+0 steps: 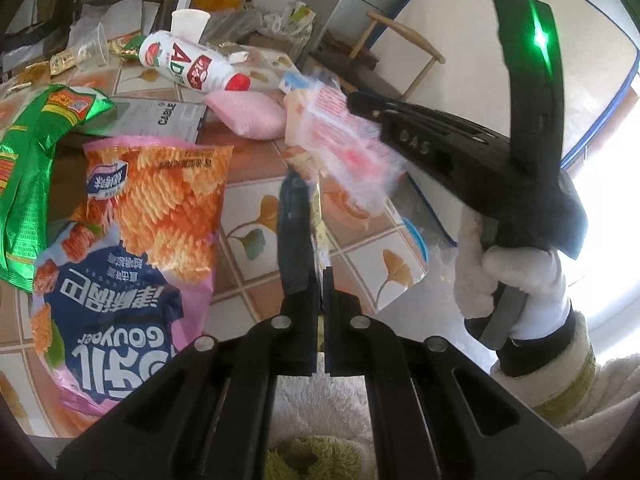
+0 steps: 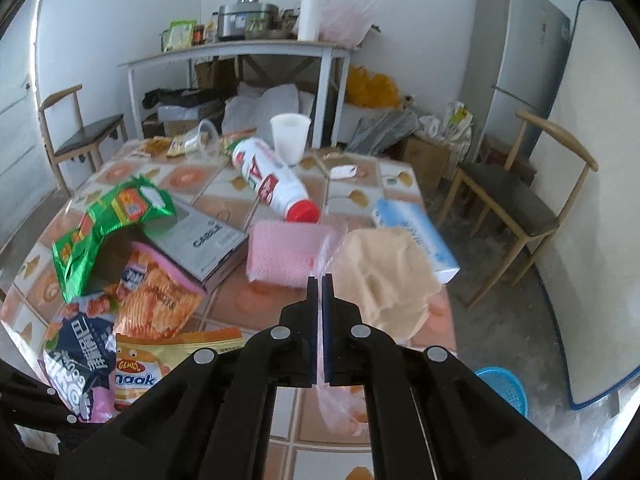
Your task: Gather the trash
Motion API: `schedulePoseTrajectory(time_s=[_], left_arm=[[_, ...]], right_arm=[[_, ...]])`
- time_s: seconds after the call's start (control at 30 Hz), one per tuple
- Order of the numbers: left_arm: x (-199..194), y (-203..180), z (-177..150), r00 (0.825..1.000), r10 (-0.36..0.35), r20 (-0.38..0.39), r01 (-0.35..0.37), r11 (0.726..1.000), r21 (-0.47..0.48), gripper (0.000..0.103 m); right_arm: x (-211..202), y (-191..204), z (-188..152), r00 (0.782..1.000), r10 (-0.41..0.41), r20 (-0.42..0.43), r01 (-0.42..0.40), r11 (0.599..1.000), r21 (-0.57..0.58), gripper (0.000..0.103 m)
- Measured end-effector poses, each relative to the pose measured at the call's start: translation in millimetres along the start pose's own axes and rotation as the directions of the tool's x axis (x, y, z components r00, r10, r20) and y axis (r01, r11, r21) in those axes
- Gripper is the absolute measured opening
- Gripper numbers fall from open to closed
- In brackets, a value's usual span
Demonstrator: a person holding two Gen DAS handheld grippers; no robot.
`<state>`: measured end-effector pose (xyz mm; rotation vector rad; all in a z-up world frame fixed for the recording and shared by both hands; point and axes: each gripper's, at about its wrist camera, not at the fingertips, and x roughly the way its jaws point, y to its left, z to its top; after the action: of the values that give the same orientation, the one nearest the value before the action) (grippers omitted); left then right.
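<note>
Right gripper [image 2: 319,280] is pressed together on a thin clear plastic bag [image 2: 384,276] with something beige inside; the bag hangs off the tips, lifted just above the surface [image 2: 224,208]. In the left wrist view the same bag [image 1: 340,136] blurs at the right gripper [image 1: 356,104] tips, so it's swinging.

Left gripper [image 1: 316,208] is pinched nearly closed on a thin yellowish wrapper [image 1: 318,204] edge; can't tell how much of it is caught.

Rest of the trash sits on the surface: orange chip bag [image 1: 160,196], blue-and-pink snack bag [image 1: 116,312], green foil bag [image 1: 36,152], white bottle with red cap [image 2: 276,180] on its side, pink pack [image 2: 288,256], tissue pack [image 2: 416,236], grey CABLE box [image 2: 200,236], white cup [image 2: 290,136].

My read on doing this step well:
- Film is slippery, grip is on a thin edge. Keep the squeeze steady, move slowly, let the swing die.
- Carry low over the surface so a slip drops it back there.
- Blue basket [image 2: 504,392] on the floor to my right looks like the likely drop spot, not certain.
- Keep both grippers apart so the bag doesn't snag on the left one.
</note>
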<state>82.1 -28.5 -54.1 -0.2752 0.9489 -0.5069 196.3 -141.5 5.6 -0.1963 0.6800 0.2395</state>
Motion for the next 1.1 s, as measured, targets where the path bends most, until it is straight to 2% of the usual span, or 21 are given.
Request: schedulePoseTrajectory(time_s=[0.3,0.47,0.6,0.63,0.7,0.73,0.77,0.83,0.97,1.0,1.1], left_arm=[[-1.8,-0.2,-1.7,1.0,-0.002,0.005,0.002,1.0,0.0,0.0],[-0.1,-0.2,-4.3,1.0,0.008,-0.009,-0.008,1.0,-0.005,0.0],[1.4,2.1,-5.0,1.0,0.02,-0.014,-0.02,1.0,-0.009,0.0],[2.2,2.9,-5.1,1.0,0.023,-0.016,-0.023,1.0,-0.011,0.0],[3.8,3.8,-5.7,0.999,0.026,-0.021,-0.026,1.0,-0.015,0.0],[4.7,4.2,-5.6,0.999,0.027,-0.023,-0.027,1.0,-0.016,0.0],[6.0,4.5,-5.5,0.999,0.028,-0.026,-0.028,0.999,-0.017,0.0],[8.2,4.8,-5.0,0.999,0.03,-0.031,-0.03,0.999,-0.016,0.0],[13.5,3.7,-5.0,0.998,0.033,-0.045,-0.034,0.999,-0.012,0.0],[14.8,3.1,-5.1,0.998,0.034,-0.049,-0.035,0.999,-0.01,0.0],[17.0,1.5,-5.9,0.998,0.038,-0.054,-0.039,0.999,-0.01,0.0]], right_arm=[[-21.5,-11.5,4.5,1.0,-0.004,0.031,0.002,0.999,0.037,0.002],[-14.6,-29.9,-7.7,0.996,0.082,-0.037,-0.076,0.986,0.151,0.002],[-6.8,-56.2,-27.3,0.977,0.192,-0.088,-0.157,0.939,0.307,0.004],[-3.6,-65.3,-35.5,0.966,0.236,-0.104,-0.184,0.914,0.362,0.007],[0.9,-80.7,-51.2,0.946,0.299,-0.122,-0.213,0.861,0.461,0.022],[2.4,-90.0,-62.2,0.933,0.34,-0.119,-0.233,0.822,0.519,0.033],[4.7,-95.5,-71.3,0.92,0.374,-0.12,-0.248,0.791,0.559,0.037],[9.6,-106.9,-92.9,0.895,0.426,-0.129,-0.25,0.72,0.648,0.042],[22.3,-119.6,-123.9,0.854,0.501,-0.14,-0.234,0.611,0.757,0.047],[26.5,-122.0,-132.5,0.837,0.531,-0.131,-0.235,0.566,0.79,0.048],[35.4,-120.9,-147.6,0.803,0.586,-0.104,-0.24,0.479,0.845,0.05]])
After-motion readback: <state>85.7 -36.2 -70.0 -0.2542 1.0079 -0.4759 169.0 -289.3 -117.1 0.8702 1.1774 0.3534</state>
